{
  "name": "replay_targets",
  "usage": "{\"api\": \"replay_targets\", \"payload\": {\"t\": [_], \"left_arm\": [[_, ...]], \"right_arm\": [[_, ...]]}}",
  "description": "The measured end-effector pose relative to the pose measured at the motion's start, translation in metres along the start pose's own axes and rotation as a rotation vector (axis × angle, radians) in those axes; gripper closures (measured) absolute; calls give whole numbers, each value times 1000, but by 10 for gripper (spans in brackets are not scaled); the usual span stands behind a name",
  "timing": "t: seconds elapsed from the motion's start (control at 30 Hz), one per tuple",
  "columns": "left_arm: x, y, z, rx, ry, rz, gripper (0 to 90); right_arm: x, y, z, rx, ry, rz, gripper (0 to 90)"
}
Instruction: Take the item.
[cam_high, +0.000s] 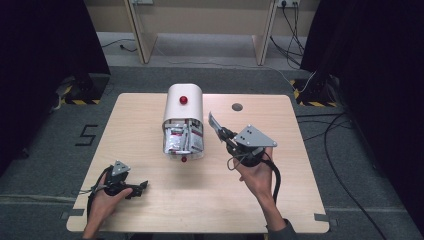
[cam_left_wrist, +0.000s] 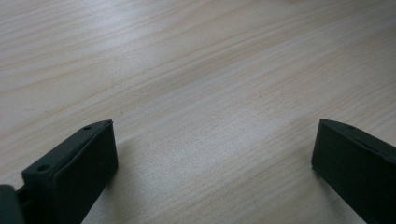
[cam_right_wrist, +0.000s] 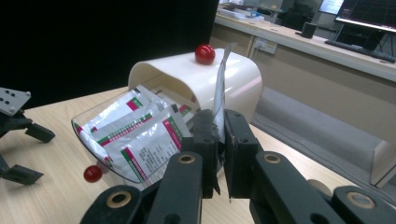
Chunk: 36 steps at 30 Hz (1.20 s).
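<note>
My right gripper (cam_right_wrist: 219, 140) has its jaws closed tight on a single sachet (cam_right_wrist: 220, 84), held edge-up just beside the cream bread-bin style container (cam_high: 183, 102), on its right as the high view shows it. The container's clear flap (cam_right_wrist: 84, 128) lies open with more sachets (cam_high: 182, 138) stacked inside. My left gripper (cam_high: 135, 189) rests low on the wooden table (cam_high: 210, 195) near its front edge, jaws spread wide and empty. I judge the step in hand to be removing one sachet; next I must carry it clear of the container and set it down on bare table.

wooden table (cam_high: 200, 200), grey floor (cam_high: 350, 200), cables (cam_high: 340, 130), monitor (cam_right_wrist: 369, 11)
</note>
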<state>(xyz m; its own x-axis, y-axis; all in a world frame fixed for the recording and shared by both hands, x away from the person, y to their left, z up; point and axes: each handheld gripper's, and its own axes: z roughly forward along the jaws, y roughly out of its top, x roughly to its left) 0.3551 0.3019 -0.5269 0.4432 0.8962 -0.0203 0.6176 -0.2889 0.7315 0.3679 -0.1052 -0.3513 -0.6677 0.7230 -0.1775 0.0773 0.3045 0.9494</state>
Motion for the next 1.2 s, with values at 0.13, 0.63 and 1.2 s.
{"api": "replay_targets", "payload": {"t": [0.13,0.63,1.2], "left_arm": [[0,0,0,2,0,2,0],[0,0,0,0,0,-2,0],[0,0,0,0,0,-2,0]], "right_arm": [[-4,-5,-2,5,-8,1,852],[-16,-27,-7,-6,-17,20,852],[-27,-39,-9,12,-33,51,852]]}}
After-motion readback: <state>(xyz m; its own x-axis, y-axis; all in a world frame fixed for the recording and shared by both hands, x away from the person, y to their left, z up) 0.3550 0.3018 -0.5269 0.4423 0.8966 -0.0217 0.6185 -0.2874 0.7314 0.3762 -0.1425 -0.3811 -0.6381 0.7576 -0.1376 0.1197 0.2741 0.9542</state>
